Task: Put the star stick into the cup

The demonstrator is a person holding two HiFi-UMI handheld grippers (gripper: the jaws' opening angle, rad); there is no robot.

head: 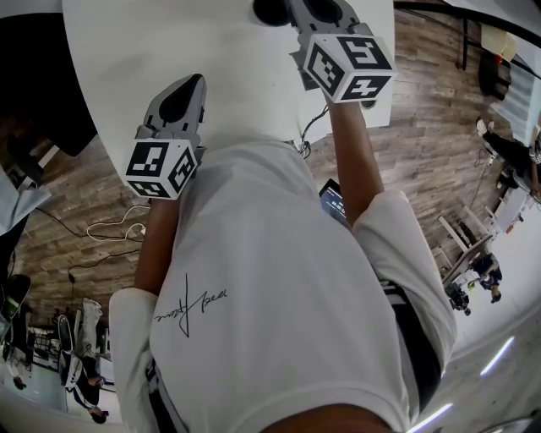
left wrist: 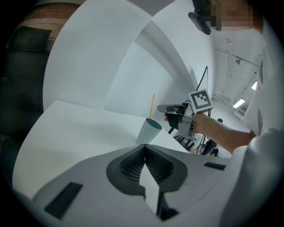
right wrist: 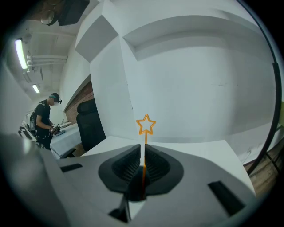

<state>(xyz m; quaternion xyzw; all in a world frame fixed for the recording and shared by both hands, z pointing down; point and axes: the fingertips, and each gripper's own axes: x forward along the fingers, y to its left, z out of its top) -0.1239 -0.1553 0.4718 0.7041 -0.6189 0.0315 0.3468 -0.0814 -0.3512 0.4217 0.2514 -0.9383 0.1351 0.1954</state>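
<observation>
The orange star stick [right wrist: 145, 125] stands upright between the jaws of my right gripper [right wrist: 143, 156], which is shut on its shaft; the star sits above the jaws. From the left gripper view, the stick [left wrist: 152, 106] rises out of a pale cup with a teal inside [left wrist: 148, 131] on the white table [left wrist: 75, 128], and the right gripper [left wrist: 165, 108] is beside the cup's rim. My left gripper [left wrist: 144, 150] is shut with nothing in it, short of the cup. In the head view the left gripper [head: 193, 84] and right gripper [head: 321, 17] are over the table [head: 169, 42].
White partition walls [right wrist: 199, 80] enclose the table's far side. A black office chair [right wrist: 91, 124] stands beyond the table's left edge, and a person [right wrist: 44, 119] works farther off. Wood floor with cables [head: 110, 228] lies below the table's near edge.
</observation>
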